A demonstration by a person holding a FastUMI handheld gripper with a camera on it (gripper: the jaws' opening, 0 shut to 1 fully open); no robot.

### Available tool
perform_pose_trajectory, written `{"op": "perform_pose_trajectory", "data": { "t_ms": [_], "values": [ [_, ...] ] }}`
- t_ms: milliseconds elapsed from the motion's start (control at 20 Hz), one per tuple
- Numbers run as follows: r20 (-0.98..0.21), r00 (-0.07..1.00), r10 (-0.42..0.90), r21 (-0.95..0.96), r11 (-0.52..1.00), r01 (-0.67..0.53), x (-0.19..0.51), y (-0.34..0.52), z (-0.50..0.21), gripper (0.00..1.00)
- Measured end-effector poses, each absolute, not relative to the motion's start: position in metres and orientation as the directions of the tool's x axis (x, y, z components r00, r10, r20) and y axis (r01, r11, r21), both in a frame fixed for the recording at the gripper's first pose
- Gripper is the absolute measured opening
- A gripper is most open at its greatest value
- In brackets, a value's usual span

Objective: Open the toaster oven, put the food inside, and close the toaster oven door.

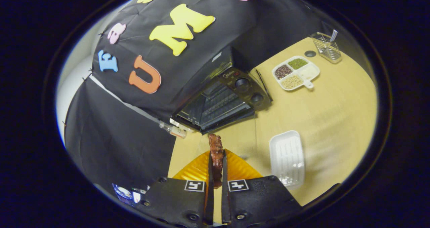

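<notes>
1. Your gripper (216,169) has both fingers pressed tight on a reddish-brown strip of cooked meat (216,154), so it's clamped, no gap to speak of
2. The meat stands up between the fingers, and its top end pokes out past the fingertips toward the oven
3. The black toaster oven (223,98) sits just beyond the meat on the light wooden table (336,120), its glass door dropped open toward you and the wire rack showing inside
4. Behind your fingers there's an orange ribbed plate (238,169)
5. A white ribbed rectangular dish (287,155) lies to the side of the fingers
6. Further off sits a white four-part tray of grains and spices (295,72), and past it a wire rack basket (326,48)
</notes>
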State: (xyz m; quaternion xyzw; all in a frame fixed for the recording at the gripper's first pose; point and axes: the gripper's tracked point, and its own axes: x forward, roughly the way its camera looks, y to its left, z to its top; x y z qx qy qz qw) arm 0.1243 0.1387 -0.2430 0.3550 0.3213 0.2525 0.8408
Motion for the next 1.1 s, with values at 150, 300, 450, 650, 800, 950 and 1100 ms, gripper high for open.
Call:
{"op": "perform_pose_trajectory", "data": {
  "t_ms": [150, 300, 450, 650, 800, 950, 1100],
  "values": [
    [-0.297, 0.720, 0.627, 0.816, 0.558, -0.149, 0.161, 0.179, -0.242, 0.12],
    [-0.239, 0.793, 0.561, 0.892, 0.449, -0.049, 0.206, 0.206, -0.249, 0.12],
    [-0.212, 0.846, 0.490, 0.945, 0.324, 0.048, 0.250, 0.227, -0.260, 0.12],
    [-0.259, 0.892, 0.370, 0.941, 0.306, 0.146, 0.298, 0.242, -0.277, 0.12],
    [-0.272, 0.903, 0.332, 0.929, 0.333, 0.158, 0.320, 0.259, -0.280, 0.12],
    [-0.290, 0.909, 0.299, 0.905, 0.395, 0.159, 0.336, 0.271, -0.287, 0.12],
    [-0.299, 0.913, 0.277, 0.871, 0.469, 0.143, 0.338, 0.275, -0.289, 0.13]
  ]
}}
